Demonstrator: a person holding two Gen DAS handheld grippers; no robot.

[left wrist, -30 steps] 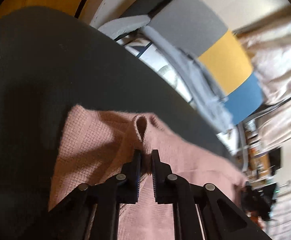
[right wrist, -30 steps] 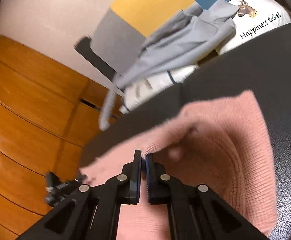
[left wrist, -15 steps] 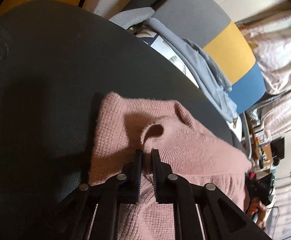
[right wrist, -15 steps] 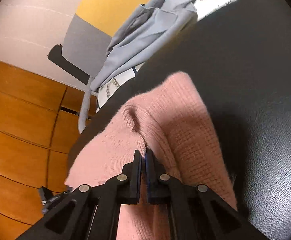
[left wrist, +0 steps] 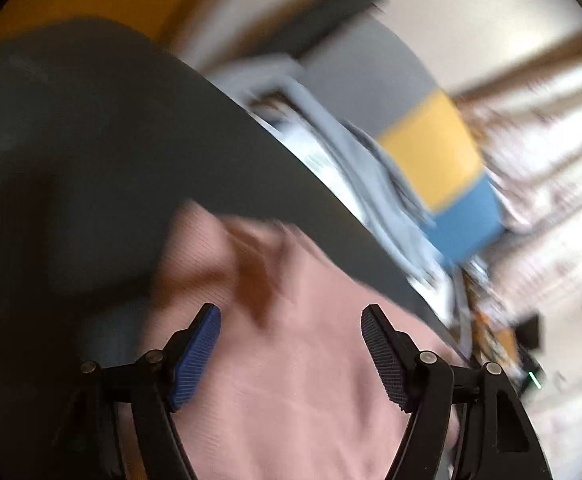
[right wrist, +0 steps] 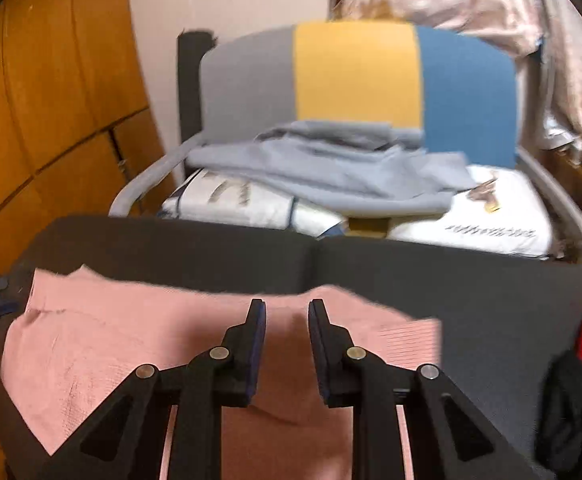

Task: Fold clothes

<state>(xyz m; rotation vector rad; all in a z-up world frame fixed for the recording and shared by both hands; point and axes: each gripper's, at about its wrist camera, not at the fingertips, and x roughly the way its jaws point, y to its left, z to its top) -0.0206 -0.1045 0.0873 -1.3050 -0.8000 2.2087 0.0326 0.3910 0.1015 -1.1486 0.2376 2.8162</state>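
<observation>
Pink sweater [right wrist: 139, 344] lies flat on dark worktop [right wrist: 471, 280]. Left gripper [left wrist: 291, 316] wide apart, right gripper [right wrist: 287, 308] apart, both above sweater. Behind worktop: striped chair [right wrist: 355, 76], grey cloth [right wrist: 331, 172], maybe pillows; picture blurry.

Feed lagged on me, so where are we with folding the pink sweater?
Done: one fold looks laid, the pink sweater lying doubled on the dark surface. In hand: nothing; the left gripper and right gripper are both open over it, fingers clear of the knit. Left: probably another fold and squaring the uneven far edge. The grey garment on the chair behind looks unfolded.
</observation>
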